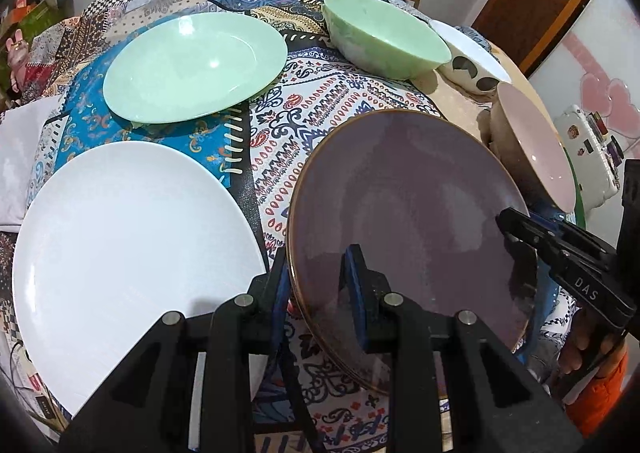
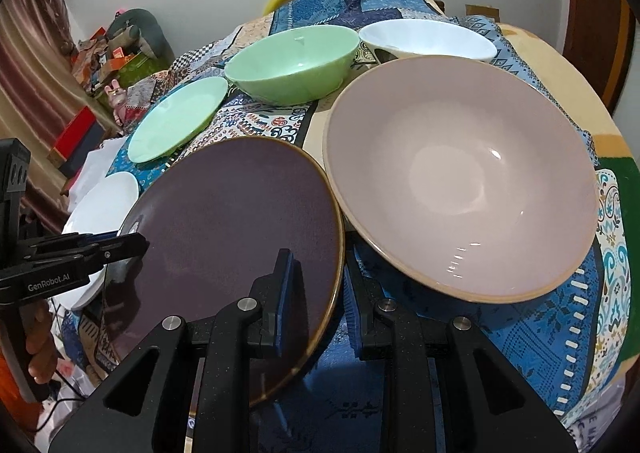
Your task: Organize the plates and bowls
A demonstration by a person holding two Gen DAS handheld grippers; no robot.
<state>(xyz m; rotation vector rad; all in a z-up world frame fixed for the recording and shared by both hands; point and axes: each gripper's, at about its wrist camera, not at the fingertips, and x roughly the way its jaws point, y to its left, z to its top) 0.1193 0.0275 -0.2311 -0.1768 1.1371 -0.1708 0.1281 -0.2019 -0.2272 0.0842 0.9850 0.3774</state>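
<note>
A purple plate (image 1: 404,209) (image 2: 232,221) is tilted above the patterned tablecloth, held at both edges. My left gripper (image 1: 320,285) is shut on its near left rim. My right gripper (image 2: 316,293) is shut on its right rim and also shows in the left wrist view (image 1: 520,229). A white plate (image 1: 132,253) (image 2: 104,201) lies at the left. A green plate (image 1: 196,65) (image 2: 180,117) lies beyond it. A pink bowl (image 2: 460,177) (image 1: 536,149) sits right of the purple plate. A green bowl (image 1: 384,33) (image 2: 292,61) and a white spotted bowl (image 1: 468,57) (image 2: 428,39) sit at the back.
The tablecloth (image 1: 288,157) covers a round table whose edge falls away at the right (image 2: 608,293). A white case (image 1: 588,149) stands beyond the table on the right. Boxes and toys (image 2: 116,61) are stacked by the far wall. The left gripper shows in the right wrist view (image 2: 120,247).
</note>
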